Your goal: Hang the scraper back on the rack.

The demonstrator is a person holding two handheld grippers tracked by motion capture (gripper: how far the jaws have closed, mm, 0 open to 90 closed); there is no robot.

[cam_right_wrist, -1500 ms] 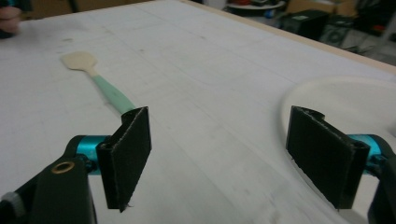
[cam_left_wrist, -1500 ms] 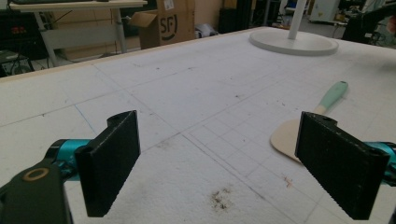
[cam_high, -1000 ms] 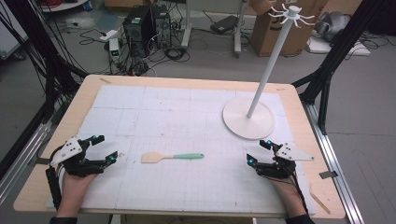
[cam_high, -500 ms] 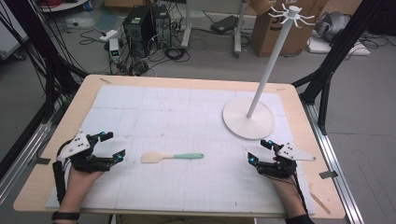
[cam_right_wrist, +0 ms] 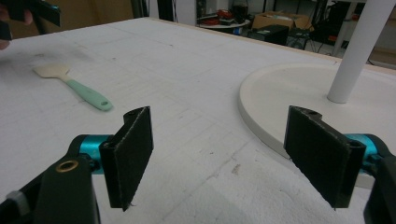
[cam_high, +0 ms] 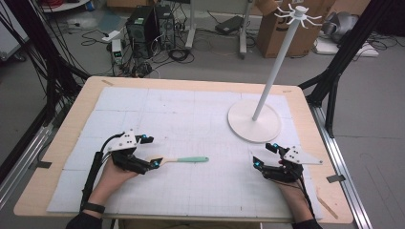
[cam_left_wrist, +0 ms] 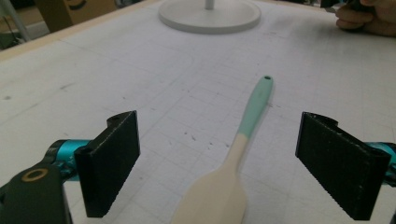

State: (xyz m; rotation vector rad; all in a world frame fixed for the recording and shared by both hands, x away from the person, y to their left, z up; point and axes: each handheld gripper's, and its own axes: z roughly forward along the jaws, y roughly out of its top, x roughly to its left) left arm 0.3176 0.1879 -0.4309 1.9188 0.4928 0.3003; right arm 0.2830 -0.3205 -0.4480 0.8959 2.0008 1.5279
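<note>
A spatula [cam_high: 179, 160] with a cream blade and mint green handle lies flat on the white mat [cam_high: 191, 124] near the front. My left gripper [cam_high: 149, 151] is open and sits right at the blade end; in the left gripper view the spatula [cam_left_wrist: 233, 168] lies on the mat between the two spread jaws, untouched. My right gripper [cam_high: 265, 155] rests open at the front right, just in front of the white stand's round base [cam_high: 254, 121]. In the right gripper view the spatula [cam_right_wrist: 74, 86] lies far off to the left and the stand's base [cam_right_wrist: 299, 100] is close ahead.
A tall white pole [cam_high: 279, 57] rises from the round base and ends in a ring of hooks [cam_high: 298, 12]. The wooden table edge [cam_high: 191, 82] frames the mat. Black frame legs, cables and boxes stand on the floor beyond.
My left gripper has moved right along the front of the mat until its open jaws reach the spatula's blade. The right gripper has barely shifted.
</note>
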